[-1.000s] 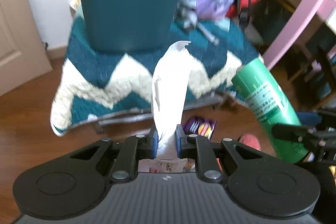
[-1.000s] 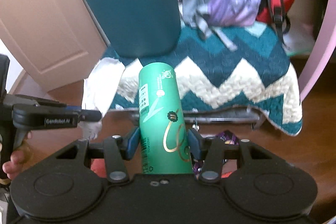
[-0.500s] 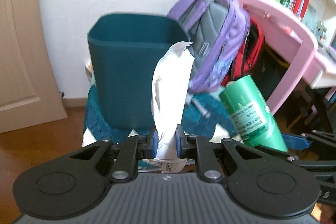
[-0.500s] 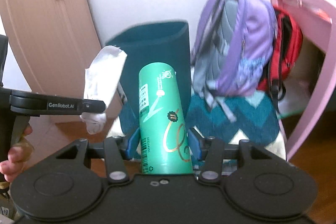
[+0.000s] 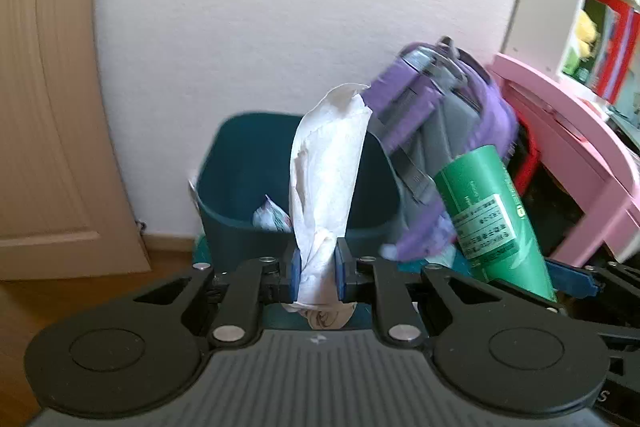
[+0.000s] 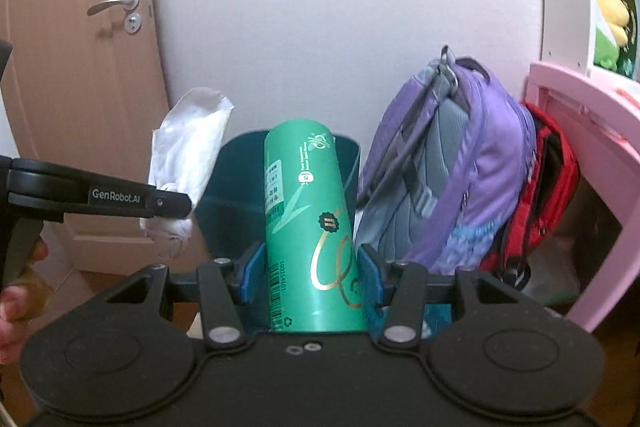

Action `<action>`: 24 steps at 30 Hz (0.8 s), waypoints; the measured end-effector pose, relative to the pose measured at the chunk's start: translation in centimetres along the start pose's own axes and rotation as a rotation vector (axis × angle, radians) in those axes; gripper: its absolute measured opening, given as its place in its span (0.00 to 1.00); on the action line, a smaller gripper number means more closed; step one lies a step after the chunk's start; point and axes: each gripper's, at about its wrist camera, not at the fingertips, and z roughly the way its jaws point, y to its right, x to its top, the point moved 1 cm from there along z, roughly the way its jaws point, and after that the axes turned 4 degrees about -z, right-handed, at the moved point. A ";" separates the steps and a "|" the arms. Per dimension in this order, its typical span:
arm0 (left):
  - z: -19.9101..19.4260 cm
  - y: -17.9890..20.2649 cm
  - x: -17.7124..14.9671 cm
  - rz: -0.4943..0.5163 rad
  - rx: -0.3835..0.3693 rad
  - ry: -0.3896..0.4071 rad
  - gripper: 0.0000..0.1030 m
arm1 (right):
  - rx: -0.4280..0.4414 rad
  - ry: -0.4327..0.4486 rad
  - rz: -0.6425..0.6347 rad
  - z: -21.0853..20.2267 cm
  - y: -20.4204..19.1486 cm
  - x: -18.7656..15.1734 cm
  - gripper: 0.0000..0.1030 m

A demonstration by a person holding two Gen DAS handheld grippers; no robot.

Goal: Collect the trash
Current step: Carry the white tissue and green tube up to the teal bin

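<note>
The left hand-held gripper [image 5: 318,273] pinches a crumpled white tissue [image 5: 326,183] between its blue pads, squeezed almost fully together. The tissue is soft, creased paper, a long narrow wad that stands nearly upright out of the jaws, its ragged tip leaning a little to the right; a short knot of it hangs below the pads. In the right wrist view the same tissue [image 6: 188,163] shows from the side, held off to the left of the bin, above floor level.

The right hand-held gripper [image 6: 310,273] is clamped partway open on a green tube [image 6: 310,227], a smooth, glossy cylinder with a flat end, printed with gold swirls, a barcode and a white label. Its long axis runs away from the camera along the fingers, the far end pointing up toward the bin's rim. From the left wrist view the tube [image 5: 490,215] leans with its top tilted to the left.

Ahead of both stands a dark teal bin [image 5: 240,187], smooth plastic with rounded corners and an open top (its inside is only partly visible). In it lies one crinkled white wrapper [image 5: 272,217] with some print on it.

Beside the bin, to its right, a purple and grey fabric backpack [image 6: 452,163] leans against the white wall, with a red bag [image 6: 548,195] behind it and a pink painted frame [image 6: 588,131] further right. A wooden door [image 6: 80,87] with a metal lever handle is to the left.
</note>
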 end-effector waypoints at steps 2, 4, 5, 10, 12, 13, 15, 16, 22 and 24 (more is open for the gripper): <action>0.7 -0.5 1.2 -0.003 0.008 0.005 0.16 | -0.003 0.004 0.002 1.2 0.2 1.3 0.48; 1.8 -0.8 2.4 0.003 0.020 0.007 0.16 | -0.005 0.007 0.003 2.7 0.4 2.5 0.48; 2.4 -0.9 2.9 0.007 0.029 0.008 0.16 | -0.004 0.005 0.005 3.4 0.5 3.0 0.48; 6.2 -1.7 5.4 0.024 0.062 -0.006 0.16 | -0.007 -0.017 -0.003 8.1 0.5 5.4 0.48; 7.6 -2.1 6.0 0.028 0.079 -0.011 0.16 | -0.009 -0.026 -0.012 10.1 0.2 6.3 0.48; 8.5 -2.3 6.3 0.029 0.086 -0.020 0.16 | -0.010 -0.032 -0.014 11.2 0.1 6.7 0.48; 10.1 -3.0 6.7 0.027 0.098 -0.036 0.16 | -0.008 -0.046 -0.018 13.2 -0.2 7.3 0.48; 10.9 -3.4 6.8 0.025 0.100 -0.047 0.16 | -0.006 -0.053 -0.022 14.1 -0.4 7.5 0.48; 14.8 -4.8 6.9 0.049 0.134 -0.100 0.16 | 0.005 -0.103 -0.051 18.9 -1.4 7.7 0.48; 15.8 -5.0 6.9 0.056 0.133 -0.121 0.16 | 0.007 -0.120 -0.074 20.0 -1.9 7.4 0.48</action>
